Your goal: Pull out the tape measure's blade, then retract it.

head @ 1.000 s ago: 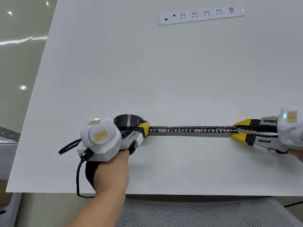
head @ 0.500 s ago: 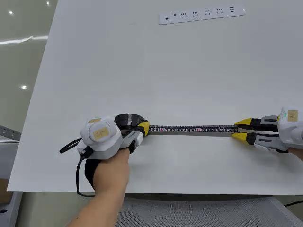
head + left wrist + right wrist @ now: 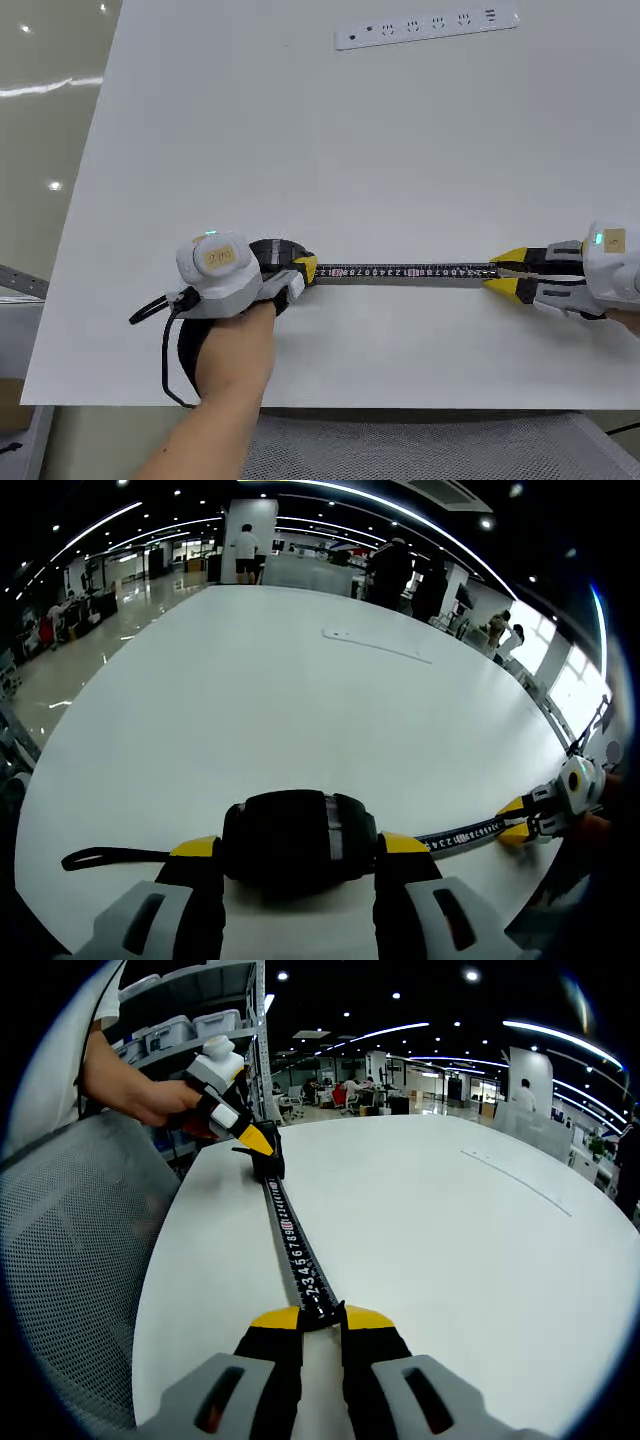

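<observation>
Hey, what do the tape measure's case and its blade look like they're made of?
The case looks like black moulded plastic, perhaps rubber-coated: matte, with a ribbed band down its middle. The blade looks like thin coated metal: dark, with pale printed numerals, and it runs straight without sagging, though steel is only a guess.

Open tabletop (image 3: 300, 150) beyond stretched blade (image 3: 400, 271), power strip (image 3: 428, 27) at far edge

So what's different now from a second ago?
Hardly anything. The left tongs nudged slightly forward, away from the person, still clamped on the tape measure case. The right tongs still pinch the end of the blade, which is out about as far as before.
</observation>
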`<state>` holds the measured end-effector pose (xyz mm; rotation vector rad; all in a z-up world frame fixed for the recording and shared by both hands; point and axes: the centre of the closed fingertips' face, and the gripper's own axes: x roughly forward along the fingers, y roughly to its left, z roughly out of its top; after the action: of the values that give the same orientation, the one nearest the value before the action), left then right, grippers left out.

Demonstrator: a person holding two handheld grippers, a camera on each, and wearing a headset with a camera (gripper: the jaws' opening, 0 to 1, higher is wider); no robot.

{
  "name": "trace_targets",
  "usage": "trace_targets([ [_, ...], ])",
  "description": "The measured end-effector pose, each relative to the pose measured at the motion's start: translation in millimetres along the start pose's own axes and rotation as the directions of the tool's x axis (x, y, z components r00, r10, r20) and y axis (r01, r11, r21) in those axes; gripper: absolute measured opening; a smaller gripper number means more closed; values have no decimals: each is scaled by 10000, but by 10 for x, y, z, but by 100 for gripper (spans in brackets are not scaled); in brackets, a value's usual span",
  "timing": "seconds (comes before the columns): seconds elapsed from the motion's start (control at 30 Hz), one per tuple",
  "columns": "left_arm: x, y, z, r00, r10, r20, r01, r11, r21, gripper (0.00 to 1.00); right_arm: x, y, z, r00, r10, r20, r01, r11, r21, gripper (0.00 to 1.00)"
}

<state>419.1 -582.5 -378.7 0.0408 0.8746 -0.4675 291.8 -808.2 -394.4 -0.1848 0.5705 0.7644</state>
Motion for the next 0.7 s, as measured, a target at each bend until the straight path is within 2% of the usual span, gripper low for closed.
trace_targets([
  [0.23,-4,-3,-2,10000,-57,41,58,10000,-23,57,97,27,70,9995,303,114,-303,9995,-9,12],
  [0.4,-4,-10,-4,10000,-96,1,96,9999,-49,57,213,82,116,9974,700,177,-697,9975,-154,12],
  [0.5,-8,-10,-5,9999,-116,19,116,9999,-47,57,278,82,174,9962,805,323,-799,9966,-173,12],
  [0.63,-9,-10,-6,9999,-148,-3,148,9999,-58,57,360,96,170,9955,911,241,-907,9957,-200,12],
  [0.7,-8,-10,-5,9999,-149,-8,149,9999,-69,57,361,99,192,9950,910,413,-905,9958,-135,11],
])
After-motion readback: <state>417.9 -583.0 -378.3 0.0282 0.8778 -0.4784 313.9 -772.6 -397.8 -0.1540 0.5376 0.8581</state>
